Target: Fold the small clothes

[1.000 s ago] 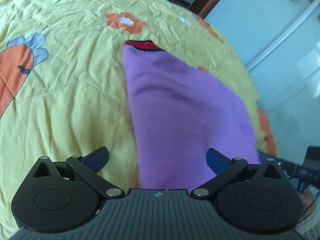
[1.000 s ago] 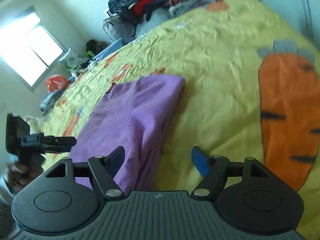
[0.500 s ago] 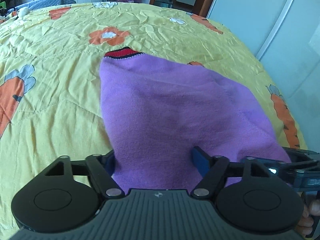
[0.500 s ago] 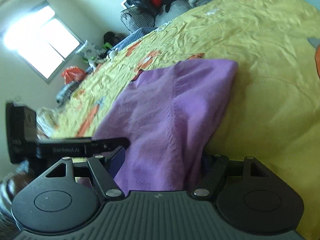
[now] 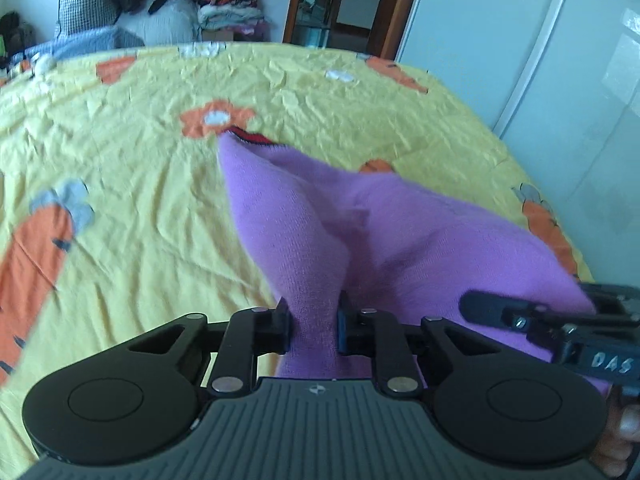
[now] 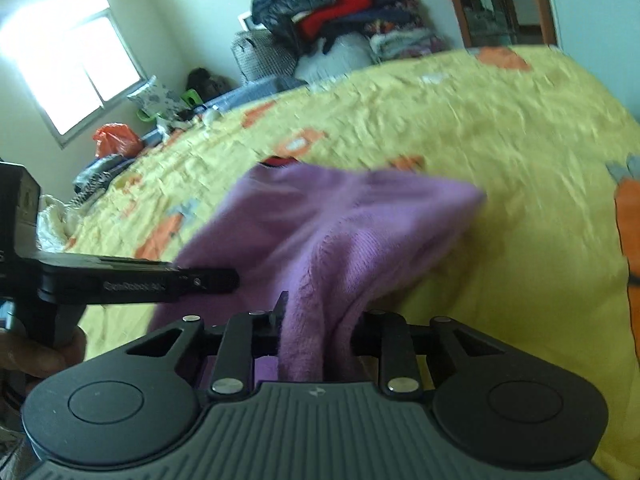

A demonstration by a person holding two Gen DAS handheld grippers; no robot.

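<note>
Both hand-held grippers [image 5: 313,328] [image 6: 320,328] closing, fabric-pinched.

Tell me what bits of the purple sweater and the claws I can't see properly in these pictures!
- Purple sweater: its near edge is hidden behind the left claw body in the left wrist view.
- Right claw: closing on bunched cloth that covers its fingertips, right wrist view.
- Sweater's far end and yellow bedspread: blurred in the right wrist view.
- Red collar: mostly tucked behind purple fabric.

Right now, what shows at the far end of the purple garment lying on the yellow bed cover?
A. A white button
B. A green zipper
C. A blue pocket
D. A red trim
D: the far edge of the purple garment ends in a red trim against the yellow bed cover.
</note>
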